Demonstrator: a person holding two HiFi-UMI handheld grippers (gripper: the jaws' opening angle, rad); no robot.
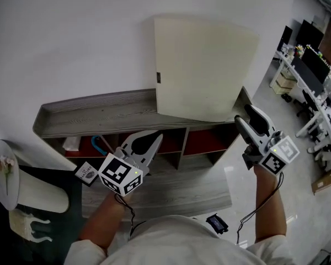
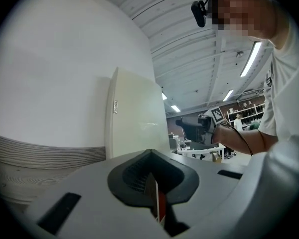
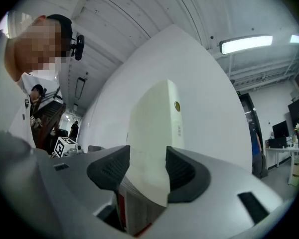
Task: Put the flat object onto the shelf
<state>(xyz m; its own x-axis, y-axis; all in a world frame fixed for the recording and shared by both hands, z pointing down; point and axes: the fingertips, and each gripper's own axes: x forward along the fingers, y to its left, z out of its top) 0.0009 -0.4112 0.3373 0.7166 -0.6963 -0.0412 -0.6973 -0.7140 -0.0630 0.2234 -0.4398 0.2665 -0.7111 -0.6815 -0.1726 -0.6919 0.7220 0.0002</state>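
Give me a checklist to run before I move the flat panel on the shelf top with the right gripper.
1. Hold: the right gripper has its pads against both sides of the flat panel, at its lower right corner. Ok.
2. Firmness of that hold: cannot tell.
3. Other hand: the left gripper has its jaws together with nothing in them, in front of the shelf and apart from the panel. Ok.
4. Stand: the panel is upright on the shelf top, close to the wall. Ok.
5. Room: nothing stands on the shelf top left of the panel. Ok.
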